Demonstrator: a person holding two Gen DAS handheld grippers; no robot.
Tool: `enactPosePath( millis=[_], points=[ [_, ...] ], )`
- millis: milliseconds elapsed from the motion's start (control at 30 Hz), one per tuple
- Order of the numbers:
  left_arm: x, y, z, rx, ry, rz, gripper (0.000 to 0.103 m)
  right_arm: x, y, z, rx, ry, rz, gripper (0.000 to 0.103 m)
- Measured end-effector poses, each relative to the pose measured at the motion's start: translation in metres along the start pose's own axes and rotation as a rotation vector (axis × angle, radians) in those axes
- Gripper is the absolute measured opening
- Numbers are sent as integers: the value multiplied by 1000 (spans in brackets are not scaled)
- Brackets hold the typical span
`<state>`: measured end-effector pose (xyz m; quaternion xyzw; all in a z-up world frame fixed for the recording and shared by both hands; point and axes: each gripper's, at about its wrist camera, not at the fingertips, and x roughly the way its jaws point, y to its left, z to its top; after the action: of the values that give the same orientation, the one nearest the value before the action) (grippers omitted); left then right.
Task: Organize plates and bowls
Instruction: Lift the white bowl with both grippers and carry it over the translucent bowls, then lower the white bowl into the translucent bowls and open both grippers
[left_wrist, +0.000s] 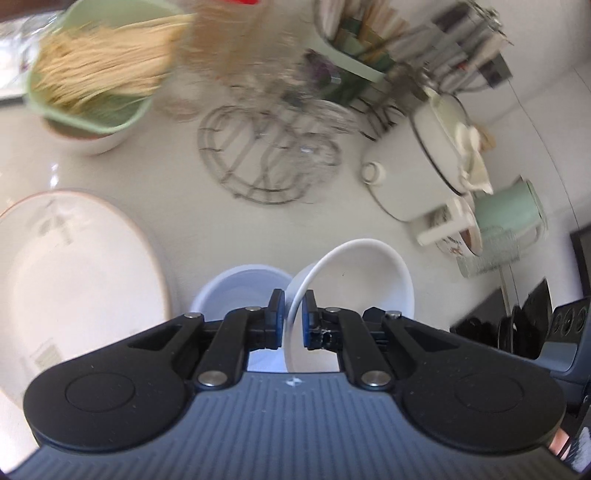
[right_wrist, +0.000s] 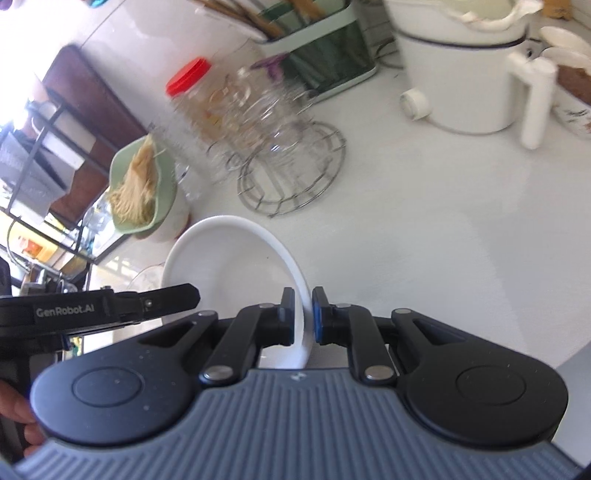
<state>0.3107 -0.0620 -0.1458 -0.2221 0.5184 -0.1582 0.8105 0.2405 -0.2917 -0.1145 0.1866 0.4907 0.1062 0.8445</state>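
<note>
Two grippers, one white bowl (left_wrist: 354, 280), and both have it by the rim! The left gripper (left_wrist: 292, 317) has its blue pads pressed onto the thin white edge at the bowl's near left side, wall pinched between them, and the right gripper (right_wrist: 303, 317) is clamped the same way on the rim in its own view, the bowl (right_wrist: 229, 258) tilted with its hollow opening out to the left of that picture. From the right wrist camera the left gripper's black finger (right_wrist: 162, 297) shows at the left, reaching toward the far side of that bowl (whether it touches there is hidden from this angle).

Just left of the held bowl sits a second, pale bluish bowl (left_wrist: 240, 288) on the white counter (left_wrist: 192, 173), and at the left edge, near, lies a big white oval plate (left_wrist: 74, 273) with a thin pinkish rim. Farther off, blurred, a round wire trivet (left_wrist: 266, 155) lies flat in the middle of the counter, with a green bowl of pale noodles (left_wrist: 96, 81) at far left. To the right stand a white enamel pot (left_wrist: 417, 173) and a mint green mug (left_wrist: 509, 203), and a cutlery holder (left_wrist: 354, 48) sits at the far side. A clear jar with a red lid (right_wrist: 192, 75) shows blurred beyond the trivet in the right view.
</note>
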Motion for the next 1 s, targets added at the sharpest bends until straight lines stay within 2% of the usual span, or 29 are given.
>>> enactPosePath(
  millis=[167,333,533,1000],
  points=[
    [-4,26,-4,-36,23,34,9,25,20,-7,-45,49,-1,13],
    [0,46,-8,-73,55,9,9,34,29,-9,-77,68,-21,13],
    [3,54,-5,-104,45,-5,9,45,28,-9,-65,92,-46,13],
    [4,62,5,-94,41,-2,9,46,28,-2,-54,87,-39,14]
  ],
)
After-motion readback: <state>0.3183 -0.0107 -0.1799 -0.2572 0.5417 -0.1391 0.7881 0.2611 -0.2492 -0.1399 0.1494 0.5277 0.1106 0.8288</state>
